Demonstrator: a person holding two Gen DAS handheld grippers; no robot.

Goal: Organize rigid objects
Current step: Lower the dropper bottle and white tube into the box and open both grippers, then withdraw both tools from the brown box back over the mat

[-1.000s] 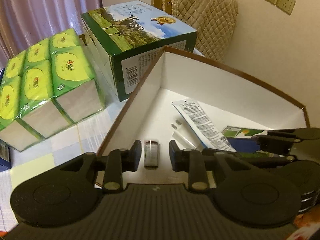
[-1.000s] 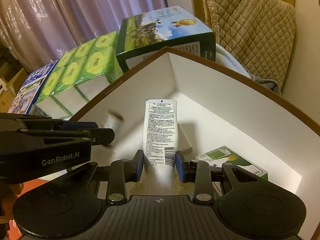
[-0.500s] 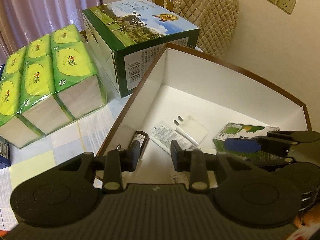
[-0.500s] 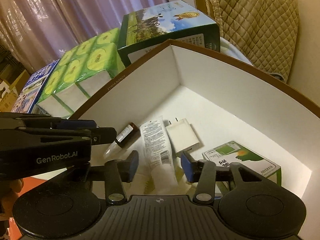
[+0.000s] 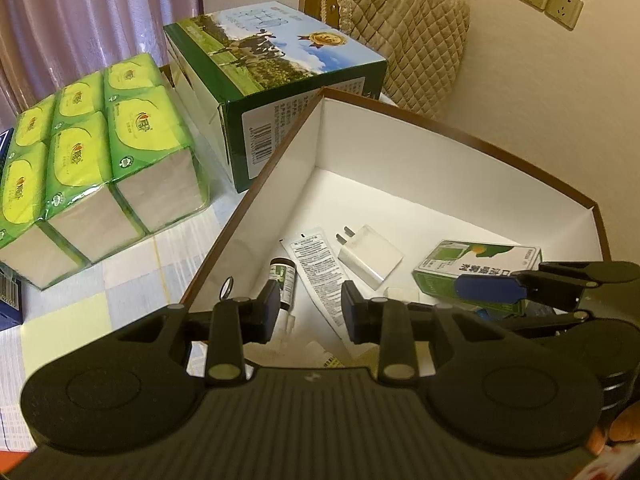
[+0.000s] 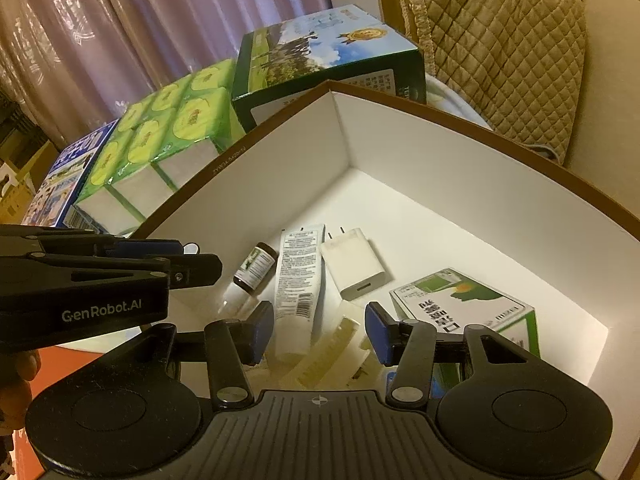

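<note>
Box (image 6: pixel 460 184): white inside with a brown rim, open on top, standing on the checked tablecloth (image 5: pixel 132 264); everything below is placed from it.
Tube (image 6: pixel 298 276): white, printed label and barcode up, lying flat on the box floor near its near-left side, cap end toward the right gripper.
Bottle (image 6: pixel 256 266): small, dark, green label, lying on its side on the box floor, just left of the tube.
Charger (image 6: pixel 354 266): white plug block, prongs pointing to the far corner of the box, flat on the floor just right of the tube.
Carton (image 6: pixel 464 306): small green-and-white packet lying flat by the box's right wall.
Right gripper (image 6: pixel 320 330): over the near edge of the box, angled down into it; blue-padded jaws stand apart with a clear gap, the tube's cap end lies below between them but the pads do not press it. Nothing gripped.
Left gripper (image 5: pixel 310 310): over the near-left edge of the box, angled down; jaws a little apart, nothing clamped, the bottle and tube seen on the floor beyond the gap.
Milk case (image 5: pixel 276 80): large green printed case just outside the box's far-left wall.
Tissue pack (image 5: pixel 92 160): green-wrapped bundle left of the box, beside the milk case.
Quilted cover (image 6: pixel 500 44): tan, draped behind the box's far wall.
</note>
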